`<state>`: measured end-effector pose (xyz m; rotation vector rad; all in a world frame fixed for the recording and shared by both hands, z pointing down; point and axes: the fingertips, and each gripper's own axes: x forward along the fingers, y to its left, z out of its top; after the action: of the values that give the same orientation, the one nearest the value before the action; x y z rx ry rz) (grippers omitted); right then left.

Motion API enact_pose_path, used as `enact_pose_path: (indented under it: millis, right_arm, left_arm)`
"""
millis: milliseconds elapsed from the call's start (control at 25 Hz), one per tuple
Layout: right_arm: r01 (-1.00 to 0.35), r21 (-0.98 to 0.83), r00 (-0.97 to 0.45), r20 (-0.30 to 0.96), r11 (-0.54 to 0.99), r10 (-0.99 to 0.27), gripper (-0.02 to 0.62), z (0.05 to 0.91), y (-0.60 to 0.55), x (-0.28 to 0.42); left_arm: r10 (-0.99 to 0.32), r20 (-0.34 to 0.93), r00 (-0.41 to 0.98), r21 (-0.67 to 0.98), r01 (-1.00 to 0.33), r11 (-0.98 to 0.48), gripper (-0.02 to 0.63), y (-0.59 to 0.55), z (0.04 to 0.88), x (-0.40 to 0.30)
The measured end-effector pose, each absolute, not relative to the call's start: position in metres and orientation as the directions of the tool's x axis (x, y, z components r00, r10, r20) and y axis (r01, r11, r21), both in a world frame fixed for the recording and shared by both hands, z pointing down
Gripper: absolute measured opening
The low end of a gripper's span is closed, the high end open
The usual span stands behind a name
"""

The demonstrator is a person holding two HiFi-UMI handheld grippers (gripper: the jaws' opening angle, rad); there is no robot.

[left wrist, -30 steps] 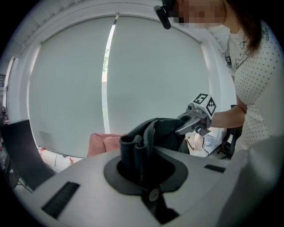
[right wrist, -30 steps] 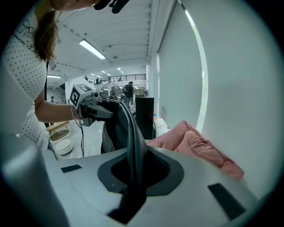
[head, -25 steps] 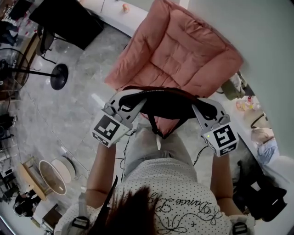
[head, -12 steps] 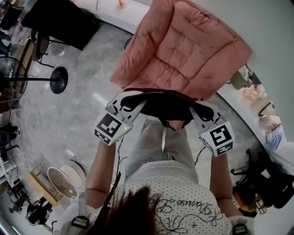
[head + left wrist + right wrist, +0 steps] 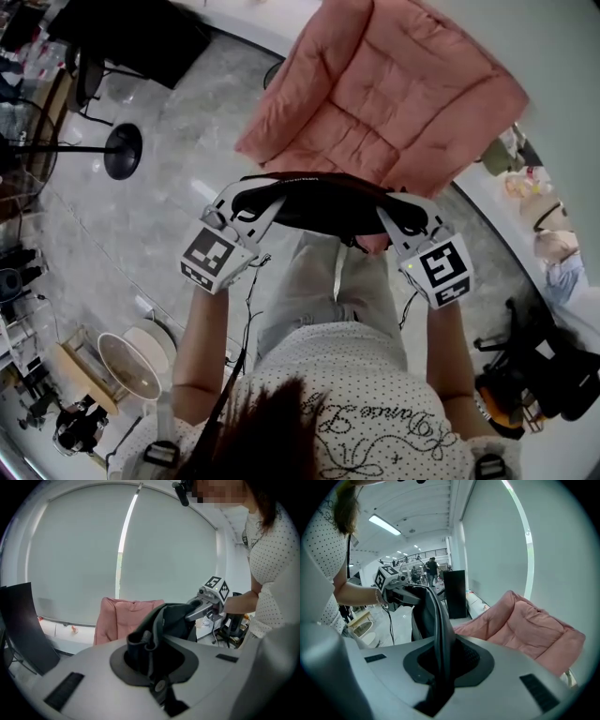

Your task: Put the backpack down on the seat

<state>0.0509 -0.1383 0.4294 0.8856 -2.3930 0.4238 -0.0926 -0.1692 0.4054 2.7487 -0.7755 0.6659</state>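
Note:
A black backpack (image 5: 323, 208) hangs in the air between my two grippers, in front of the person's legs. My left gripper (image 5: 246, 202) is shut on its left side, where dark fabric (image 5: 150, 637) is bunched between the jaws. My right gripper (image 5: 401, 214) is shut on its right side, a black strap (image 5: 437, 625) running down through the jaws. The seat is a pink padded armchair (image 5: 394, 94), just beyond the backpack in the head view. It also shows as the pink chair (image 5: 123, 618) in the left gripper view and the pink cushion (image 5: 529, 627) in the right one.
A black floor-lamp base (image 5: 123, 151) and a dark cabinet (image 5: 141, 37) stand on the grey marble floor at upper left. Round trays (image 5: 131, 361) lie at lower left. A white ledge with small items (image 5: 525, 192) runs along the right, and black gear (image 5: 534, 375) lies below it.
The backpack and both grippers have risen slightly and come closer to the armchair's front edge. Both grips are unchanged.

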Motion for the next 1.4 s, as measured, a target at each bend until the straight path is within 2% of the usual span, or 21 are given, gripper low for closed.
enact_pose_path:
  millis: [680,1400]
  right_arm:
    - [-0.732,-0.131,-0.578,0.639,0.668,-0.507,0.051,0.504,-0.169,0.075]
    - [-0.745,-0.233,-0.567,0.715,0.625,-0.408,0.054,0.599,-0.189,0.092]
  left_arm:
    - [-0.392,0.513,0.764,0.123,-0.517,-0.847,0.028,-0.203,0.482,-0.070]
    - [-0.306,0.604,0.736,0.207,-0.516,-0.831,0.028,-0.231,0.581,-0.052]
